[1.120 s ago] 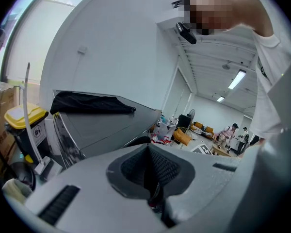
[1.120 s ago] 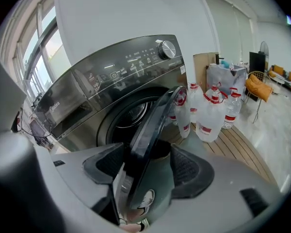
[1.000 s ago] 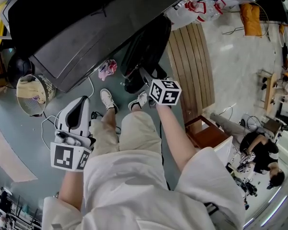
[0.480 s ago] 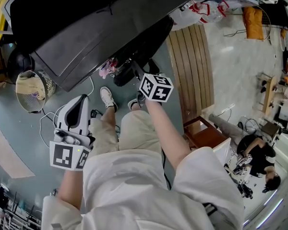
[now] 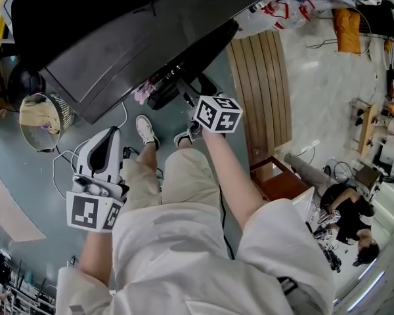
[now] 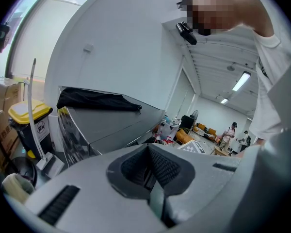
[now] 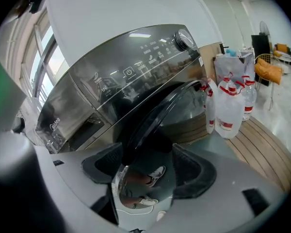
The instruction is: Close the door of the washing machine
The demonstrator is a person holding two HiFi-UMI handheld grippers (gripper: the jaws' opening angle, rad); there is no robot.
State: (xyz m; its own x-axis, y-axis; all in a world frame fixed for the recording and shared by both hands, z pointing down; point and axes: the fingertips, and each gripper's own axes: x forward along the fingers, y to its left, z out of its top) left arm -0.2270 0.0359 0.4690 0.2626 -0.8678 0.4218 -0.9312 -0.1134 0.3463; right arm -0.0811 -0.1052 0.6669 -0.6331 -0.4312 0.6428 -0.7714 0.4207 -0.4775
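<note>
The dark grey washing machine (image 5: 118, 51) fills the head view's upper left. Its round black door (image 5: 194, 54) stands ajar, swung partway toward the drum. My right gripper (image 5: 184, 90), under its marker cube, reaches to the door's lower edge. In the right gripper view the door (image 7: 160, 115) runs down between the jaws of my right gripper (image 7: 148, 169). They stand wide apart, the rim close to the left pad (image 7: 104, 166). My left gripper (image 5: 110, 135) hangs beside the person's left leg, away from the machine; my left gripper (image 6: 148, 171) is shut on nothing.
A wire basket (image 5: 43, 117) holding cloth stands left of the machine. Pink cloth (image 5: 144, 92) lies on the floor below the door. Water bottles (image 7: 230, 110) and a wooden platform (image 5: 262, 77) are to the right. A yellow-lidded bin (image 6: 29, 115) stands at the far left.
The door has swung closer to the machine's front. My right gripper has moved with it, up and slightly left in the head view. The left gripper has stayed put.
</note>
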